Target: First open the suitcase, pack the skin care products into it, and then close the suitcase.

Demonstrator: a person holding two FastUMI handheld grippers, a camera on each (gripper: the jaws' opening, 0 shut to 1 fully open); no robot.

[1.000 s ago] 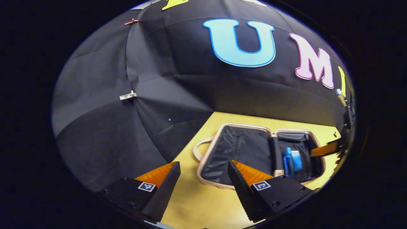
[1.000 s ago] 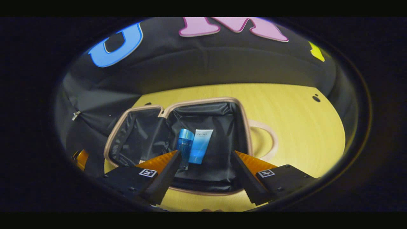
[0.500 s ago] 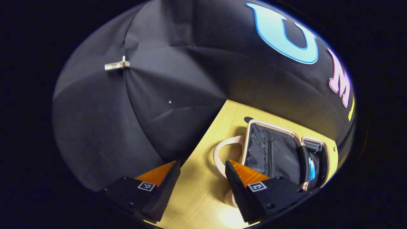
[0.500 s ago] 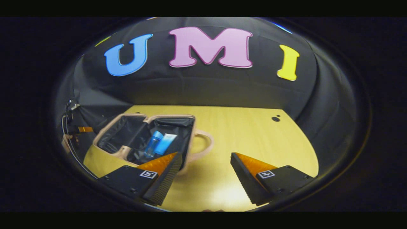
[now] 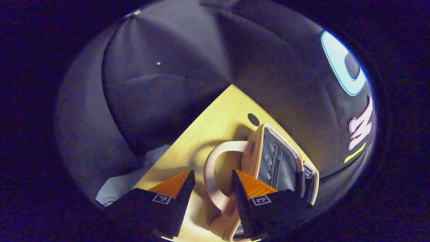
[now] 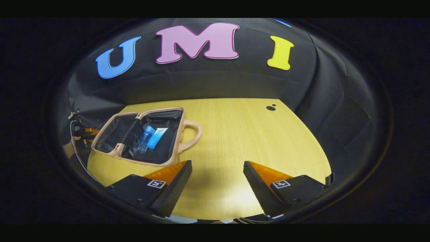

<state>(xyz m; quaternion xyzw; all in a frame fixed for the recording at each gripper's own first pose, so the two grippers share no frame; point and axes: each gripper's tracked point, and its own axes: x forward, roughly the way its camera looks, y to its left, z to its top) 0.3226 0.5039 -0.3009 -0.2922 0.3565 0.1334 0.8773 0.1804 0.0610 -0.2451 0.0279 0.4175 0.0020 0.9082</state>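
The pink suitcase [image 6: 118, 153] lies open on the table, black lining up. A blue bottle [image 6: 144, 138] and a light blue tube [image 6: 157, 137] rest in its right half. In the left gripper view the suitcase's other half [image 5: 278, 164] is close, and its pink loop handle [image 5: 212, 181] runs between the fingers of my left gripper [image 5: 210, 201], which is open and not pressing on it. My right gripper [image 6: 217, 181] hangs open and empty over bare table, to the right of the case. The left gripper [image 6: 80, 131] and its hand also show small at the case's far left end.
The yellow wooden table [image 6: 252, 141] spreads wide to the right of the case, with a dark cable hole [image 6: 270, 108] near its back right corner and another cable hole [image 5: 253, 119] by the case. Black cloth walls close the booth. Pale floor [image 5: 127, 178] shows past the table's edge.
My left gripper has swung down and in to the suitcase's left handle, which now sits between its fingers. My right gripper has pulled back and right, away from the open case.
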